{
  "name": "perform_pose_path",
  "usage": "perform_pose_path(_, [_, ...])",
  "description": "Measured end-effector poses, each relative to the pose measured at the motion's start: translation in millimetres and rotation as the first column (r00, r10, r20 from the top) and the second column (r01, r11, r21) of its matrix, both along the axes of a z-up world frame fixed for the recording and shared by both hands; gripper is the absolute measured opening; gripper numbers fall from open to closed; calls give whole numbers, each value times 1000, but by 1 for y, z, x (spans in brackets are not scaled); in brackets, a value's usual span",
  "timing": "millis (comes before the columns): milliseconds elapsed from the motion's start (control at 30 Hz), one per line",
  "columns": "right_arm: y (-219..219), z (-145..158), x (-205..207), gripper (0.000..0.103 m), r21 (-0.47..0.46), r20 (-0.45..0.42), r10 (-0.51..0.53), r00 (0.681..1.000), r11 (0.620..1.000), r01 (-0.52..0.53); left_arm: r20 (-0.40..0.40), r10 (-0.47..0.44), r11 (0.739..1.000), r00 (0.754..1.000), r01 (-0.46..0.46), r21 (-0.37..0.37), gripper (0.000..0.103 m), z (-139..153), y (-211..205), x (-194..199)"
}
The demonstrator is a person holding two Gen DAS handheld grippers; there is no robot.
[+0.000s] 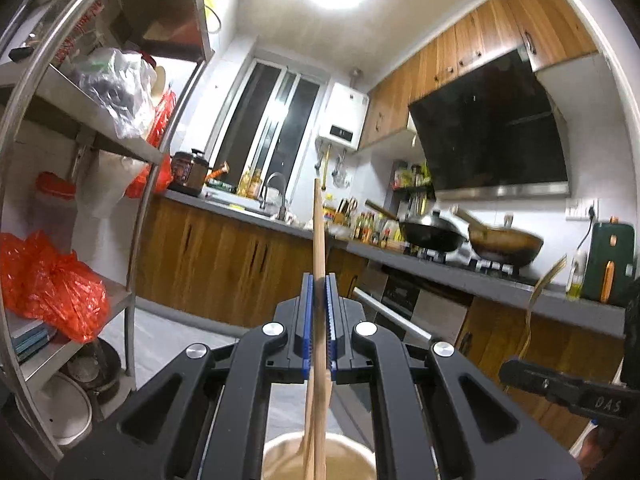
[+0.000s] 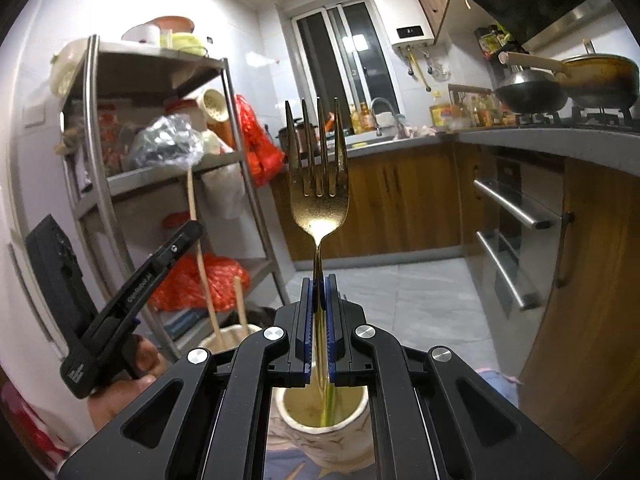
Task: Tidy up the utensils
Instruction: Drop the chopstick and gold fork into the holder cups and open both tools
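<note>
Steel shelf rack [image 2: 224,160] is the landmark, far left w/ red plastic bags [image 2: 196,284] on its lower shelf. Just in front of the rack, the left claw [image 1: 319,292] is clamped tight on a wooden utensil [image 1: 319,232], prob. a long-handled spoon or spatula; the handle stands near upright above the blue pads, the lower part drops toward a pale cup [image 1: 320,456] directly under the claw. From the right-wrist view the same handle shows thin against the rack, w/ a second wooden stick [image 2: 240,304] poking out of that cup's rim. A hand [image 2: 120,392] grips the left tool's trigger, low and left.

Right of the rack, the right claw [image 2: 319,292] is pinched closed on a gold fork [image 2: 318,184], tines up, neck caught between the pads, handle running down into a white ceramic holder [image 2: 320,412] below it.

Further right of the rack: window, white water heater [image 2: 408,16], then the tabletop [image 2: 520,140] w/ sink tap, oil bottles and two woks [image 2: 568,84] on the hob.
</note>
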State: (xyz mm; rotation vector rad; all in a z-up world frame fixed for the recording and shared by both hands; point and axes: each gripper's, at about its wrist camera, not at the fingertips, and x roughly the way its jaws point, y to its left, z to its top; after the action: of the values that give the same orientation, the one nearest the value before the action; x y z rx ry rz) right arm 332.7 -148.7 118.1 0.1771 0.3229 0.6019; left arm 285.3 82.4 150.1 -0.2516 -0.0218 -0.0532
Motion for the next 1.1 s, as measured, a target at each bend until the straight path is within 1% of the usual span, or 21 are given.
perform_pose_path(133, [12, -12, 6, 7, -63, -24, -2, 1000, 998, 1, -53, 10, 999, 999, -8, 36, 6, -11, -9, 0])
perform_pose_path(233, [21, -25, 13, 7, -111, -61, 3, 998, 994, -10, -98, 24, 999, 995, -19, 48, 6, -20, -12, -2])
perform_pose_path(433, [32, -39, 18, 7, -167, -101, 5, 995, 986, -22, -186, 58, 996, 981, -44, 80, 6, -35, -13, -2])
perform_pose_path(567, [35, -46, 23, 7, -172, -126, 9, 992, 985, -30, -232, 68, 993, 970, -44, 106, 6, -42, -15, 2])
perform_pose_path(700, [37, -52, 29, 7, -158, -146, 15, 989, 987, -38, -256, 67, 992, 964, -37, 121, 6, -46, -17, 6])
perform_pose_path(967, [38, -57, 34, 7, -150, -141, -5, 990, 989, -17, -303, 65, 990, 951, -24, 135, 6, -53, -18, 14])
perform_pose_path(1100, [35, -59, 37, 7, -138, -145, -14, 989, 990, -6, -307, 67, 990, 949, -25, 140, 6, -53, -19, 14])
